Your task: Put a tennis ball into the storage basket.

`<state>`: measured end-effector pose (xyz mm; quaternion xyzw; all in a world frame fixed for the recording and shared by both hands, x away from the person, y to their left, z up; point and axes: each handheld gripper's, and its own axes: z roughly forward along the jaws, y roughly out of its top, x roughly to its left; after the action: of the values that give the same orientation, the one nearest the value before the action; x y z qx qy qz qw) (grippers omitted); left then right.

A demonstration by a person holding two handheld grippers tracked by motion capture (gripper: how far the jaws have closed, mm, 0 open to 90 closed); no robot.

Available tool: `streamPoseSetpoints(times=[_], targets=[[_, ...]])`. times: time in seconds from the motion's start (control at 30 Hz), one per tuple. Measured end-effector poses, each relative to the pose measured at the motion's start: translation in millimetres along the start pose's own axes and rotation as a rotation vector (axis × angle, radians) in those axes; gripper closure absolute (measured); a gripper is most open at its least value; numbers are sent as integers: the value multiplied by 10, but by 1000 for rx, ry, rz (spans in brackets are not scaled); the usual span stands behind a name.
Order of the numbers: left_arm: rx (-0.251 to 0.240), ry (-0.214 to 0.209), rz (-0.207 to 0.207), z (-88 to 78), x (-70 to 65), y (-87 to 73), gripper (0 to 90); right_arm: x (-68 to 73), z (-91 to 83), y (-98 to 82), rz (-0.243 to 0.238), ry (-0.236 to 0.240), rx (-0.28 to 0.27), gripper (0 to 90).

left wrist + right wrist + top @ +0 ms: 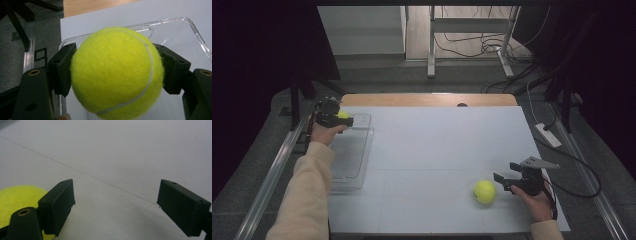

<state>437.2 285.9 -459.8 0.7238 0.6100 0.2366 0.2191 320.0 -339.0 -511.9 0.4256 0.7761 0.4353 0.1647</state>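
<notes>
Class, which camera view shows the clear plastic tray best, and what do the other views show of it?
The high view: the clear plastic tray lies whole along the table's left edge. The left gripper view gives just its far rim behind the tennis ball clamped in the left gripper. The right gripper view looks at bare table.

White tabletop (437,150) with wooden far edge | grey carpeted floor (412,75) | metal table legs (431,45) behind | tangled black cables (472,45) on pale flooring | white power strip (548,135) at right | dark curtains (257,60) both sides
</notes>
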Motion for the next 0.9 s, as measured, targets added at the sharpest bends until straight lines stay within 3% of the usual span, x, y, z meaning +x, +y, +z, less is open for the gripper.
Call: streamPoseSetpoints(times=[0.43, 0.9], targets=[[87, -6, 16, 149, -11, -80, 263, -5, -7, -3, 2, -7, 0, 146], [74, -8, 11, 129, -11, -79, 259, 0, -2, -4, -1, -9, 2, 146]])
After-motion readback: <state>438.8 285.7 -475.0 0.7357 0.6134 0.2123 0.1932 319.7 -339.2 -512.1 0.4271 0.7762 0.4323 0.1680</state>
